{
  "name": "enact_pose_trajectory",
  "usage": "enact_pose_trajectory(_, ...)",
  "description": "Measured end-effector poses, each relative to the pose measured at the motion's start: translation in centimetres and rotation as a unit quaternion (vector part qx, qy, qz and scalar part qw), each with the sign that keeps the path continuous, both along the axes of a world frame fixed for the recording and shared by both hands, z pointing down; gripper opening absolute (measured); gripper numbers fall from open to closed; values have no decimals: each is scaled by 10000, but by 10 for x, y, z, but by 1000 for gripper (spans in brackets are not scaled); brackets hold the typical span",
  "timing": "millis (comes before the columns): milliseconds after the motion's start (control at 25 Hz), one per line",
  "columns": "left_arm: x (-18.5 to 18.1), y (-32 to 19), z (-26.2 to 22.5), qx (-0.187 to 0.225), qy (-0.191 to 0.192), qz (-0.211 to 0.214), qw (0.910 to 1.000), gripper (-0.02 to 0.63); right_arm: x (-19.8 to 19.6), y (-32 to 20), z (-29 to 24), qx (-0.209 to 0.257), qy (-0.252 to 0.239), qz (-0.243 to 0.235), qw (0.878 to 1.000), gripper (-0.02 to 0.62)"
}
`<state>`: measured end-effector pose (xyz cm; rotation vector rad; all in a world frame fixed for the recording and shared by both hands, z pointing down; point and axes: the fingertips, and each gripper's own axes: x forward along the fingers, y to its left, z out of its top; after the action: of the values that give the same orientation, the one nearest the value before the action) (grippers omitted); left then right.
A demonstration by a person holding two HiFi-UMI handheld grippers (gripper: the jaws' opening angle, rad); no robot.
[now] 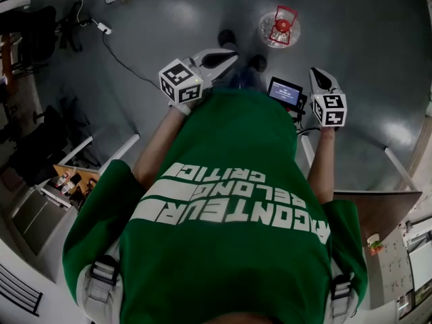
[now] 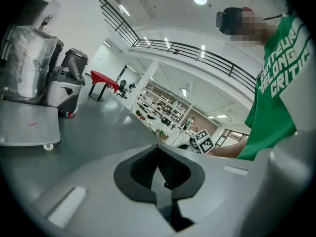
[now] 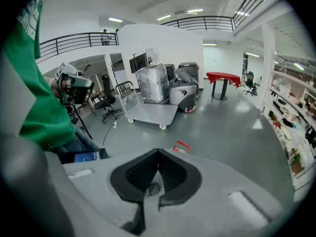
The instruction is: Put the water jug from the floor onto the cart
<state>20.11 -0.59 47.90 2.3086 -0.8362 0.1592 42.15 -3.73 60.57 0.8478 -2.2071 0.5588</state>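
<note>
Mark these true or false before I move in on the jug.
1. The jug stands on the floor. True.
2. The right gripper holds the jug. False: its jaws are shut on nothing, and the jug is ahead of it.
3. The jug's handle is red. True.
4. The left gripper has its jaws wide apart. False: they are together.
5. In the right gripper view, the cart stands beyond the jug. True.

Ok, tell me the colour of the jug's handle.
Red handle, clearest in the head view.
</note>
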Motion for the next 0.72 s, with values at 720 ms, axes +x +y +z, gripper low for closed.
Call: enact_pose_trajectory(720,11,-16,24,-220,-36,199,9996,9,-7,-16,29,-257,35,-157,9995,-6)
